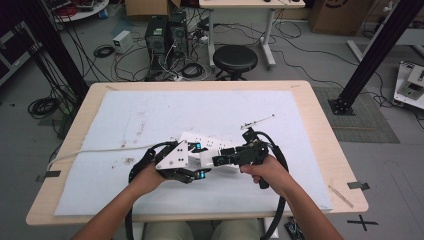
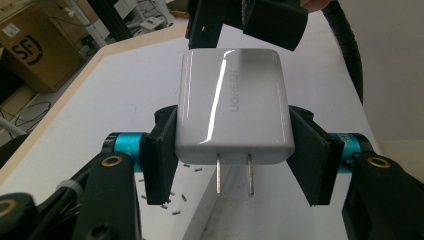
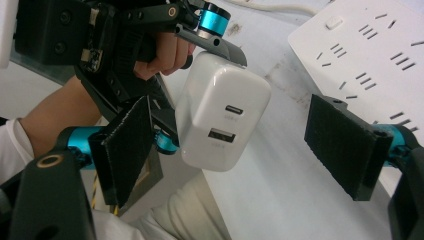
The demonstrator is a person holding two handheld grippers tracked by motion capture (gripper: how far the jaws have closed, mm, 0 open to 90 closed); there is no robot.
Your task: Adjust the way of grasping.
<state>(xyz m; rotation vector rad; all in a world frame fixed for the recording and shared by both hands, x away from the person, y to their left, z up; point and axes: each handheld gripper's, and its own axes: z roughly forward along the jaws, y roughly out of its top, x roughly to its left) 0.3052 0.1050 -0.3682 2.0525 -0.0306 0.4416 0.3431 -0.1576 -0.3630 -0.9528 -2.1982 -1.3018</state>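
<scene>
Forearms reach in from the near edge, and the left hand-held gripper (image 2: 233, 150) pinches a white charger (image 2: 233, 112) just above the desk (image 1: 320, 125).

Its two pads clamp the charger's flat sides, with the two metal prongs (image 2: 234, 175) hanging free below. The right hand-held gripper (image 3: 240, 145) stands spread wide just to the right, its pads either side of the charger's port end but touching nothing. A white power strip (image 3: 370, 55) lies on the white mat (image 1: 150, 115) under and just beyond both tools, its cord trailing off to the left. Judging by this, the pick-up is done; lining the prongs over a socket and pushing them in is still left.
</scene>
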